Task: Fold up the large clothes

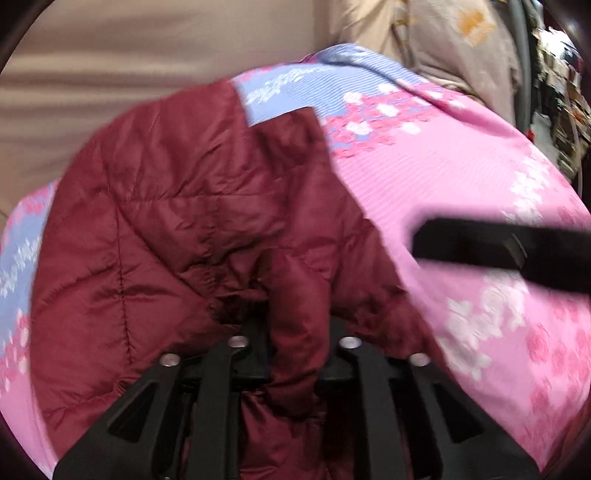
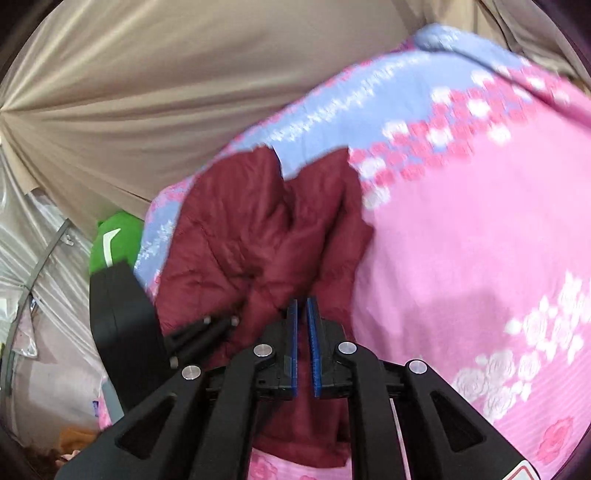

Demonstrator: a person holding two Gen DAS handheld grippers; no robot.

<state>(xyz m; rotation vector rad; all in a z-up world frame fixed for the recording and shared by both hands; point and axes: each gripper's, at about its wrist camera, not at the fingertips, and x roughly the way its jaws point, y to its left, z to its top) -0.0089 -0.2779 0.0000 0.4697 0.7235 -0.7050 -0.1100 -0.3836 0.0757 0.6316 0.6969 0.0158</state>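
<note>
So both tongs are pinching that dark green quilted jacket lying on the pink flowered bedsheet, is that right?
Nearly. The quilted jacket is maroon, not dark green, as the left wrist view shows plainly. The rest holds: the left tongs and the right tongs each pinch a fold of it, and it lies on the pink flowered bedsheet.

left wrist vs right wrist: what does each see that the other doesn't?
Only left wrist: clutter on shelves at far right, a beige cloth with an orange print, and the left tool shut on a bunched fold of the maroon quilted jacket.

Only right wrist: a green item at left, and the right tool with blue pads nearly closed over the jacket.

Both: the jacket, the pink floral sheet and the beige curtain.
</note>
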